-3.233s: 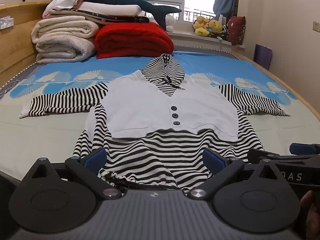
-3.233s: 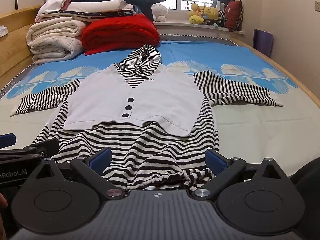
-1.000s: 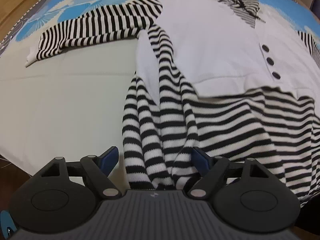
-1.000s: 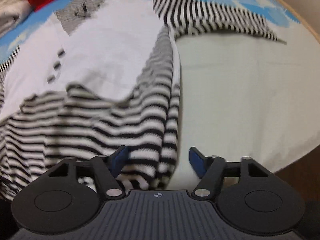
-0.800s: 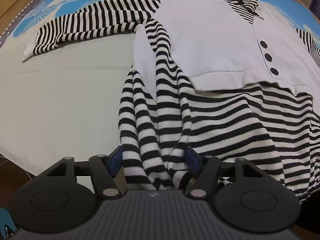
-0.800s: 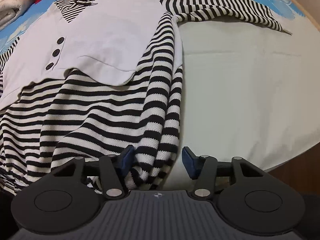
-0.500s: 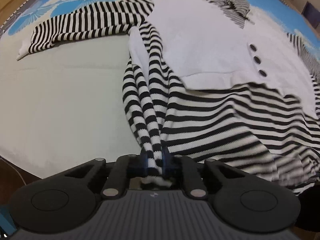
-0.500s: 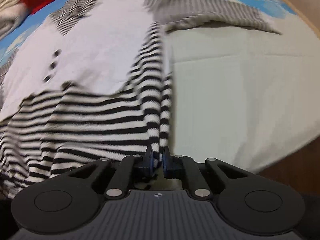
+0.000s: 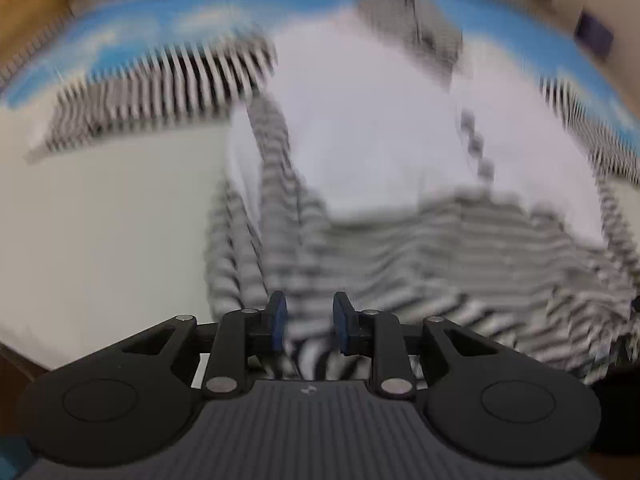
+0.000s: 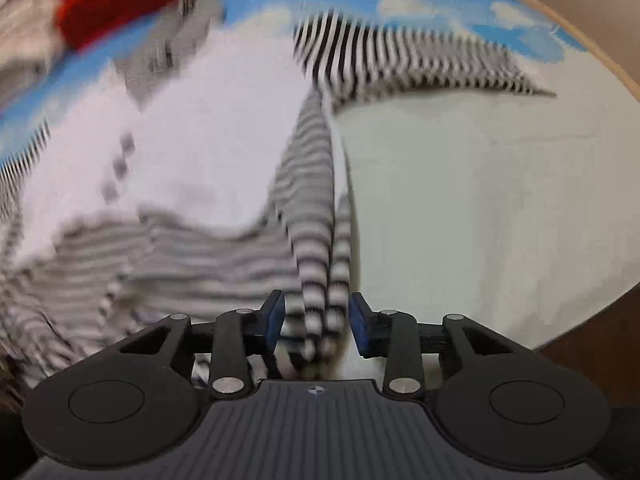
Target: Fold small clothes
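Observation:
A small black-and-white striped hooded top with a white buttoned front panel [image 9: 360, 128] lies spread on the bed; it also shows in the right wrist view [image 10: 208, 128]. Both views are motion-blurred. My left gripper [image 9: 306, 326] has its blue pads part-closed on the bunched striped hem at the garment's left bottom corner. My right gripper [image 10: 316, 320] has its pads part-closed around a gathered striped fold [image 10: 320, 264] at the right bottom corner, pulled taut. The sleeves [image 9: 160, 88] [image 10: 420, 60] stretch out to each side.
The pale bedsheet [image 9: 100, 220] lies to the left and also to the right [image 10: 480, 208], with a blue patterned part [image 9: 160, 12] beyond. A red folded blanket [image 10: 132, 4] sits at the head. The wooden bed edge [image 10: 592, 52] runs along the right.
Both grippers have lifted and moved forward with the hem corners; the views tilted up and blurred. The pads stand a little wider apart than half a second ago, with the cloth still between them.

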